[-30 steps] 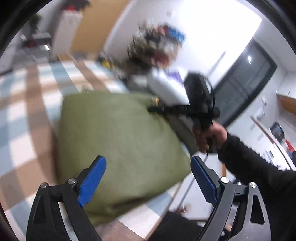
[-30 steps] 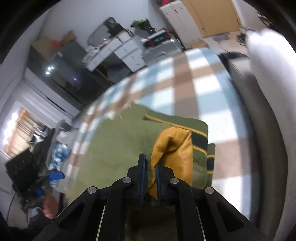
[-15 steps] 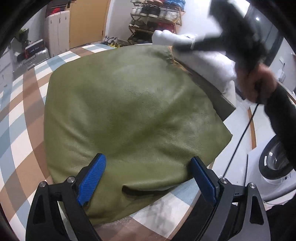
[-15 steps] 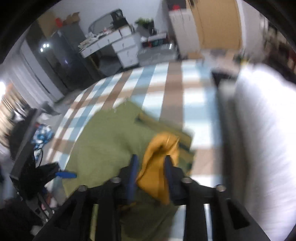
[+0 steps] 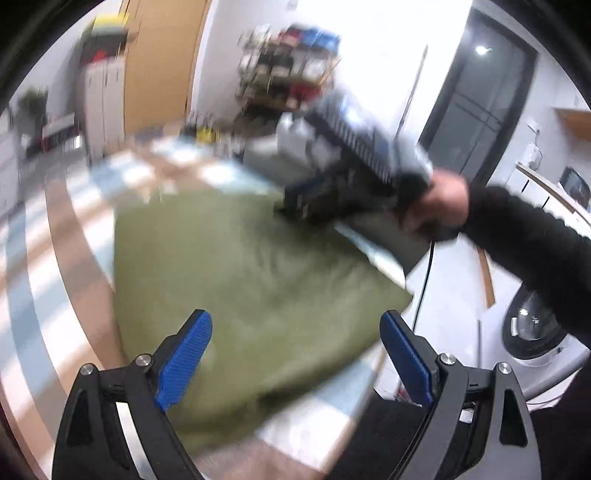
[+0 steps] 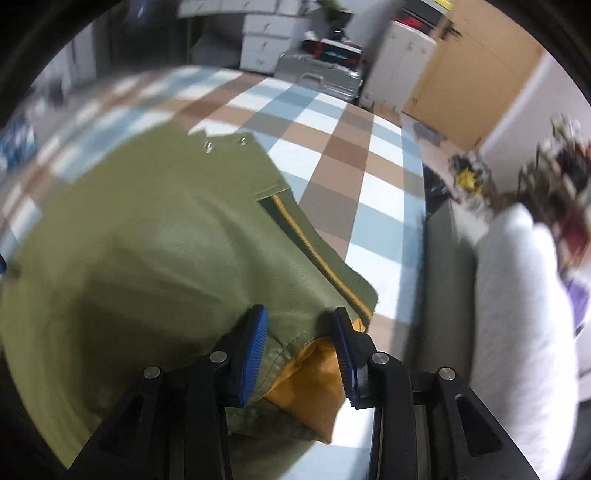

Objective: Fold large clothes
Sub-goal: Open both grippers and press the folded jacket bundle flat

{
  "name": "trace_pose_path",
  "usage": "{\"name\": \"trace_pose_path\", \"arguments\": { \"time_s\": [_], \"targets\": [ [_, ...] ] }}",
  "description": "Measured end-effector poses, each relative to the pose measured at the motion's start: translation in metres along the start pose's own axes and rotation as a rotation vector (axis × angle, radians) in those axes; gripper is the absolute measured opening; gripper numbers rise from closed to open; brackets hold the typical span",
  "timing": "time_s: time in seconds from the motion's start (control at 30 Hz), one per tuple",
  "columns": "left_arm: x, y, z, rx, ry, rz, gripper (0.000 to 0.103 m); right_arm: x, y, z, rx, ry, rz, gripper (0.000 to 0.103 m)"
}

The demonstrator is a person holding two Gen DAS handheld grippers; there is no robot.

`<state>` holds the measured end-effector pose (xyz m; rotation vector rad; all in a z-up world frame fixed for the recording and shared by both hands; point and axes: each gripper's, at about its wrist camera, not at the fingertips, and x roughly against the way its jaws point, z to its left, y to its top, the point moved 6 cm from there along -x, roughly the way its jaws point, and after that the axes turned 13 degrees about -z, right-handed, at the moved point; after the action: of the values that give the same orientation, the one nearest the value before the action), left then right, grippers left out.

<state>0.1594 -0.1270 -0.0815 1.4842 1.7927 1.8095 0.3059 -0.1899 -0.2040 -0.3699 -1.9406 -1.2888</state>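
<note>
A large olive-green jacket (image 5: pixel 255 280) lies folded flat on the checked cloth (image 5: pixel 55 236). My left gripper (image 5: pixel 295 354) is open and empty, above the jacket's near edge. In the right wrist view the jacket (image 6: pixel 155 251) shows a yellow-striped hem (image 6: pixel 317 258) and orange lining (image 6: pixel 310 380). My right gripper (image 6: pixel 299 347) is open, its blue pads on either side of the corner fold with the lining, not clamping it. In the left wrist view the right gripper (image 5: pixel 332 192), held by a hand, hovers blurred over the jacket's far corner.
A white cushion (image 6: pixel 517 314) and a grey sofa edge (image 6: pixel 443 266) lie to the right of the cloth. A silver suitcase (image 6: pixel 321 79) and white drawers (image 6: pixel 273 33) stand beyond it. A washing machine (image 5: pixel 532 332) and a shoe rack (image 5: pixel 288 66) are nearby.
My right gripper was shut on the jacket's corner with the orange lining; its jaws have since opened and the corner now rests on the jacket. The left gripper stayed open and swung about.
</note>
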Motion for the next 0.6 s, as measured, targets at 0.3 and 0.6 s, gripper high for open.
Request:
{"name": "trace_pose_path", "arguments": {
  "time_s": [0.3, 0.6],
  "targets": [
    [-0.062, -0.035, 0.019, 0.112, -0.111, 0.150, 0.089, 0.045, 0.011, 0.002, -0.133, 0.057, -0.060, 0.035],
    [-0.044, -0.014, 0.042, 0.305, -0.199, 0.159, 0.090, 0.049, -0.073, 0.060, -0.269, 0.225, -0.013, 0.037]
  ]
}}
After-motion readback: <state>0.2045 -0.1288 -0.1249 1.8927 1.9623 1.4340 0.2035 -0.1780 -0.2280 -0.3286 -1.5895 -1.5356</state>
